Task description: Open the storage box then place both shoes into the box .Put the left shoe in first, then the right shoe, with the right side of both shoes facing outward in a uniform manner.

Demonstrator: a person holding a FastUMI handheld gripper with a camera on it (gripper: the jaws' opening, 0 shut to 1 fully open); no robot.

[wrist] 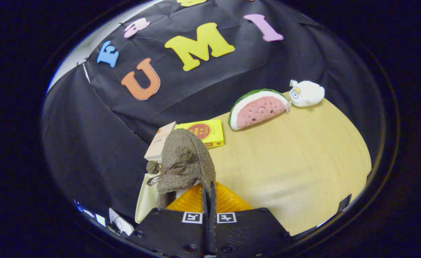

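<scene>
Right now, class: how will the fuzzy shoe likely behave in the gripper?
The shoe looks soft and fuzzy, so it probably flexes and weighs little. The gripper looks shut on a thin edge, so it may swing or slip.

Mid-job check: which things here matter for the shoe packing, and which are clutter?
Job:
fuzzy shoe, its edge pinched in the nearly closed jaws of the gripper
orange sole

Clutter:
watermelon plush
white plush
yellow box
white carton
table

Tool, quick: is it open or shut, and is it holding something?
Tool: shut, its two fingers nipping the edge of the fuzzy brown shoe and holding it up over the table.
</scene>
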